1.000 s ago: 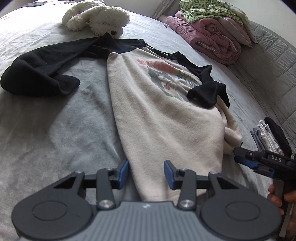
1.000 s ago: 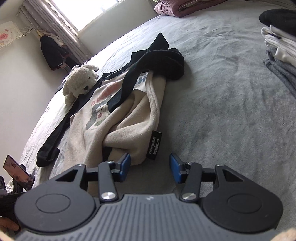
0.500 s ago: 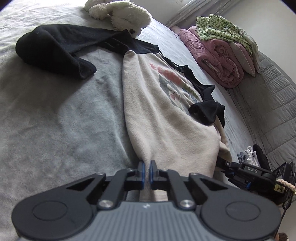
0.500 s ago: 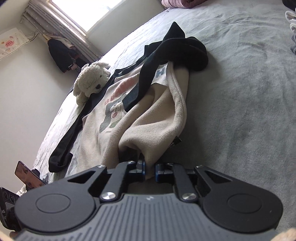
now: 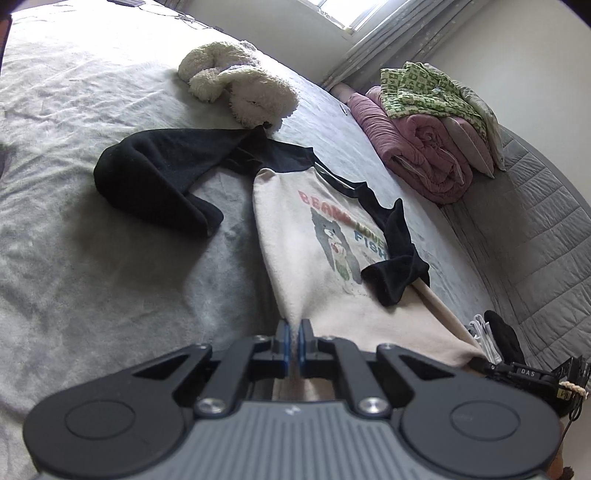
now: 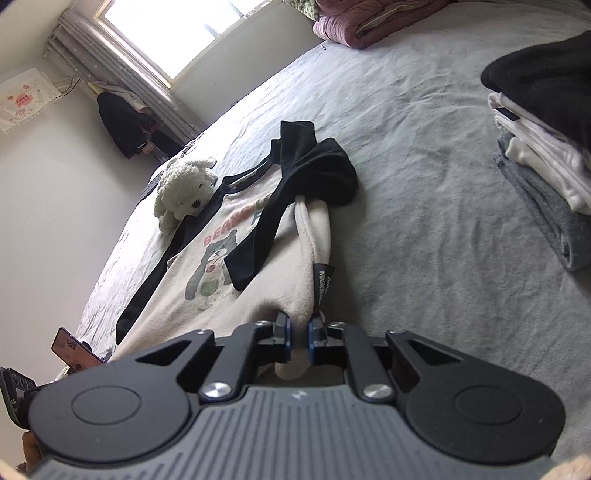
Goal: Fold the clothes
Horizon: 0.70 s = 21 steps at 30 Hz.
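Cream sweatshirt (image 5: 317,258) hem pinched by both: left gripper (image 5: 294,341), right gripper (image 6: 298,334).

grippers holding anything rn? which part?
Both grip the cream sweatshirt at its bottom hem: left gripper one corner, right gripper the other.

A grey bedspread (image 6: 424,155) covers a wide bed. A quilted grey headboard (image 5: 535,236) runs along one side. Beyond the bed a bright window (image 6: 177,33) admits daylight, flanked by a gathered grey curtain (image 6: 122,66). The walls are plain off-white; one wall carries a small fringed banner (image 6: 26,99). Dark garments (image 6: 122,125) hang beside the curtain
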Each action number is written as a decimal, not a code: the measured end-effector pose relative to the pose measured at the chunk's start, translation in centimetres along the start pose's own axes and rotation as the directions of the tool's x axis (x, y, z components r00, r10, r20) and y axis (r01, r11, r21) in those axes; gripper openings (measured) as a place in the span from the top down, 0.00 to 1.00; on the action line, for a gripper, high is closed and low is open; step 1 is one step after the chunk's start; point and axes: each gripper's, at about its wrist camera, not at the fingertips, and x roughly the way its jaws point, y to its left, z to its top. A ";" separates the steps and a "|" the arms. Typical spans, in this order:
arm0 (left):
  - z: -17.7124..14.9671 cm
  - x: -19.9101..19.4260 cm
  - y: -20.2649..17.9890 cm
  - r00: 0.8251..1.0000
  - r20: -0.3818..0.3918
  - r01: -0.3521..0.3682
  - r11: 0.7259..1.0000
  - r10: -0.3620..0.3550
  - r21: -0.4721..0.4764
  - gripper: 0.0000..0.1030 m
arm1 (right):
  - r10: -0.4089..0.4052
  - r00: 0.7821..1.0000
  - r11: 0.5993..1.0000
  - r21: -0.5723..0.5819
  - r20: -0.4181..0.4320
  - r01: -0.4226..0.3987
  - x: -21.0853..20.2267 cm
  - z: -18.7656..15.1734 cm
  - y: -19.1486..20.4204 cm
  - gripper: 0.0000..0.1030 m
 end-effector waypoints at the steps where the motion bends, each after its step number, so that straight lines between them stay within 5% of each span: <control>1: 0.2 -0.1 0.3 1.000 -0.011 0.008 1.000 -0.008 -0.018 0.96 | 0.009 1.000 1.000 0.030 -0.008 -0.009 -0.3 0.2 -0.6 0.90; 6: 0.7 -0.2 0.8 0.997 -0.062 0.053 0.998 -0.055 -0.039 0.96 | 0.042 0.999 0.993 0.110 -0.017 -0.040 -1.9 1.0 -2.5 0.91; 15: -1.0 3.5 1.2 0.974 -0.222 -0.029 0.998 0.039 0.048 0.96 | -0.130 0.983 0.990 -0.065 -0.126 0.123 0.1 -0.5 -2.4 0.91; 21: -1.1 4.0 2.4 0.962 -0.274 -0.003 1.000 0.007 0.017 0.89 | -0.141 0.982 0.985 -0.117 -0.124 0.126 0.3 -1.3 -2.8 0.82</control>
